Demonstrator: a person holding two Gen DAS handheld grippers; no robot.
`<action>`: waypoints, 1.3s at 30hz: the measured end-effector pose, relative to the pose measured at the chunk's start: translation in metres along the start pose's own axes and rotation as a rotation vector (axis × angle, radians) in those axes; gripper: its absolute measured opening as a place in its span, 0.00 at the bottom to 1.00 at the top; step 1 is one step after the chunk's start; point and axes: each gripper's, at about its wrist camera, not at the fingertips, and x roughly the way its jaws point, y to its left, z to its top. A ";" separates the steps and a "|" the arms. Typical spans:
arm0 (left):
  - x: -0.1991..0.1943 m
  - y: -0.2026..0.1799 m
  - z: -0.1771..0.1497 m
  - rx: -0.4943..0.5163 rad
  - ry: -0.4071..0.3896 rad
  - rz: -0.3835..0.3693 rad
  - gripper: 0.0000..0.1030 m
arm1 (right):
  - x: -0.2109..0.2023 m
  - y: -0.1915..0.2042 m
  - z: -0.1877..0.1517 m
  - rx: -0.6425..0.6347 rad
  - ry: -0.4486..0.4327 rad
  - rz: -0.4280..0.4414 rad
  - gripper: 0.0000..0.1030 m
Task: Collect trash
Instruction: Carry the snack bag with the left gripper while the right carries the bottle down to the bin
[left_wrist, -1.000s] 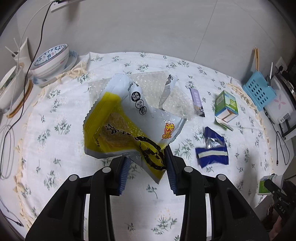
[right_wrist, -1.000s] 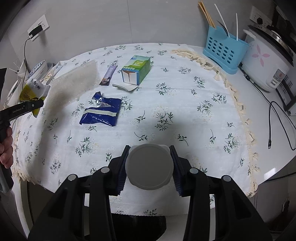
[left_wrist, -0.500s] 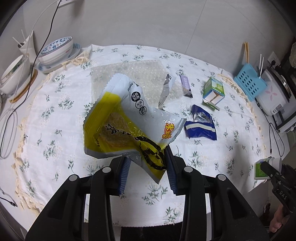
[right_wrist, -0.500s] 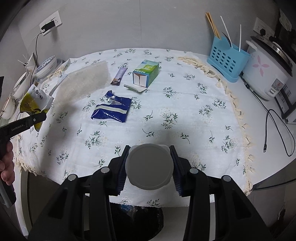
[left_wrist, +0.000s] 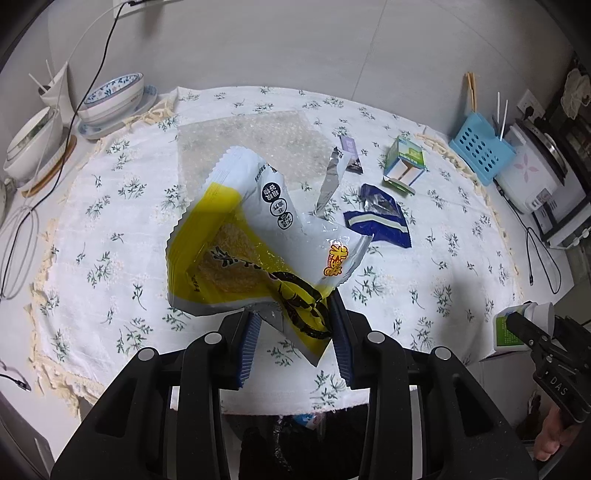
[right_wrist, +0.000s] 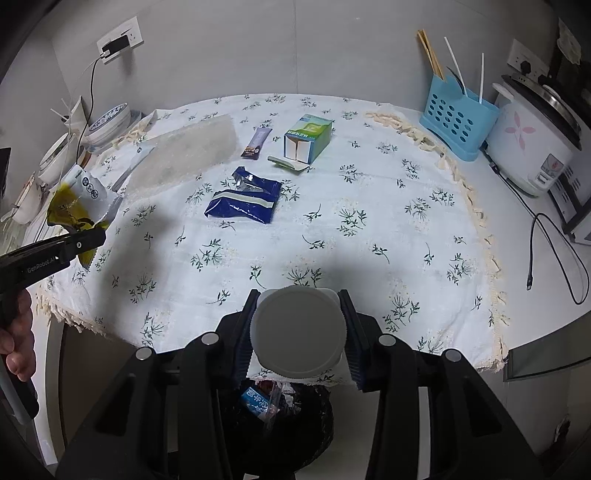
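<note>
Left gripper (left_wrist: 293, 334) was clamped on the lower corner of a yellow-and-white snack bag (left_wrist: 255, 251), held up off the floral tablecloth (left_wrist: 110, 229) near its front edge. Right gripper (right_wrist: 298, 332) was closed on a white cup (right_wrist: 298, 328), above a black trash bin (right_wrist: 280, 413) just below the near table edge. Blue wrapper (right_wrist: 243, 205), green carton (right_wrist: 308, 138), purple bar wrapper (right_wrist: 256, 142) and bubble wrap (right_wrist: 184, 157) lay further back on the cloth.
</note>
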 end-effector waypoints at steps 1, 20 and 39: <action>-0.001 -0.001 -0.003 0.001 0.001 -0.001 0.34 | -0.001 0.000 -0.002 0.001 0.001 0.002 0.38; -0.026 -0.023 -0.062 0.000 0.012 -0.021 0.34 | -0.018 -0.001 -0.047 -0.013 0.016 0.025 0.38; -0.043 -0.054 -0.144 -0.011 0.042 -0.027 0.34 | -0.026 -0.011 -0.114 -0.038 0.067 0.044 0.38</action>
